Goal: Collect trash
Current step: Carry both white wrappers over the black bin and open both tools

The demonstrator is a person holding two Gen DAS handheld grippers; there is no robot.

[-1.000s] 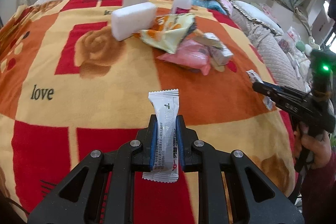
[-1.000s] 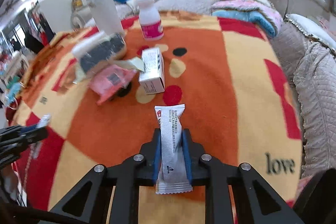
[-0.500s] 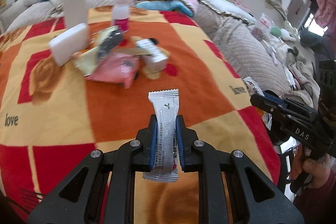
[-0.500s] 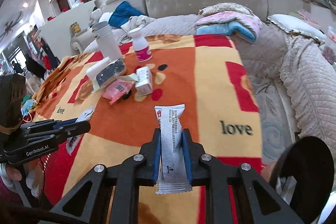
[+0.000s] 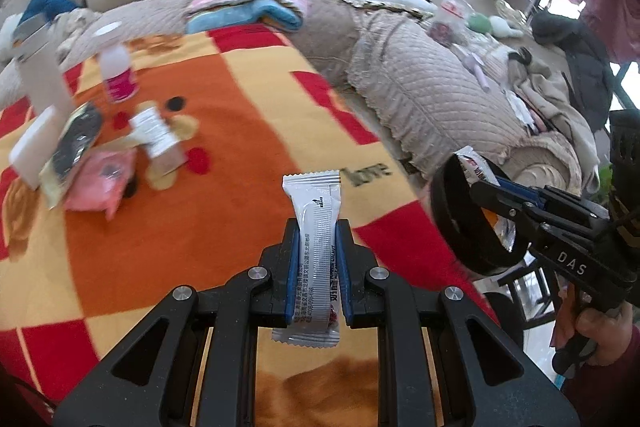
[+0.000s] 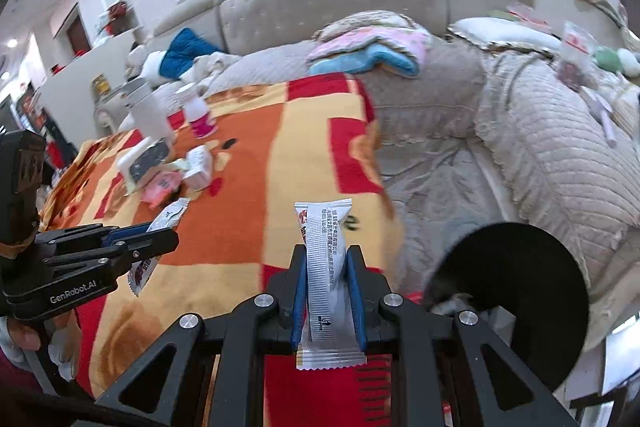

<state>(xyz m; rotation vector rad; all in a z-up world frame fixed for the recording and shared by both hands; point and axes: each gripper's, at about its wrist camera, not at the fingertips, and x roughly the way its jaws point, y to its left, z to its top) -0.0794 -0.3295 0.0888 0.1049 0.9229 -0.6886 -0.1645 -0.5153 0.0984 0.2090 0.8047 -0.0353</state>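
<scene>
- My left gripper [image 5: 316, 269] is clamped on a silver sachet [image 5: 316, 247], long axis running straight up the middle of the left wrist frame.
- My right gripper [image 6: 328, 291] pinches its own white sachet [image 6: 325, 267] the same way, upright at centre.
- The black bin [image 6: 516, 291] sits at lower right of the right wrist frame, just beside that gripper; in the left wrist view its rim [image 5: 448, 219] is at mid right, with the right gripper's tip across it.
- I judge the right hand nearer, so it drops first.
- Remaining litter pile [image 5: 100, 155] lies at left on the blanket [image 5: 240, 131].
</scene>
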